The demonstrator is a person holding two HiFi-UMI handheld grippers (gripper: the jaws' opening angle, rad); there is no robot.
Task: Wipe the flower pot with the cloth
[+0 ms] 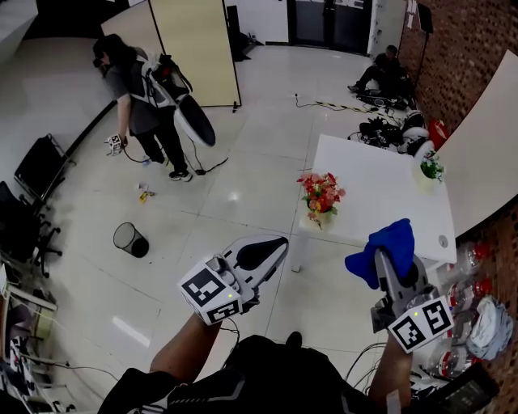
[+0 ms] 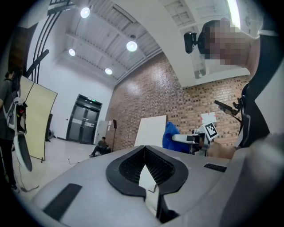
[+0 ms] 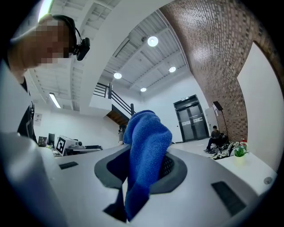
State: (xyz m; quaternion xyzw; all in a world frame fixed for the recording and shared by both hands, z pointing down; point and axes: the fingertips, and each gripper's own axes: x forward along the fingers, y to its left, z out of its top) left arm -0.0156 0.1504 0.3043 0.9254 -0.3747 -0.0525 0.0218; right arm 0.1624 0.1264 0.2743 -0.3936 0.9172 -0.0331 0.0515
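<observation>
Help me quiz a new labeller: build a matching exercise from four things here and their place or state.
Things:
1. cloth
2. left gripper
3. flower pot
4. waste bin

Place or state:
a. on the floor
b. on the white table
c. shut, empty
d. clamped in the right gripper

Pairs: 1-d, 2-c, 3-b, 4-a

Our head camera looks steeply down past the left gripper [image 1: 278, 243] and right gripper [image 1: 388, 260] to the white table [image 1: 380, 194]. Each gripper camera sits close behind its jaws, facing level. All three views share the black double door [image 1: 328, 20] and seated person [image 1: 387, 69].
</observation>
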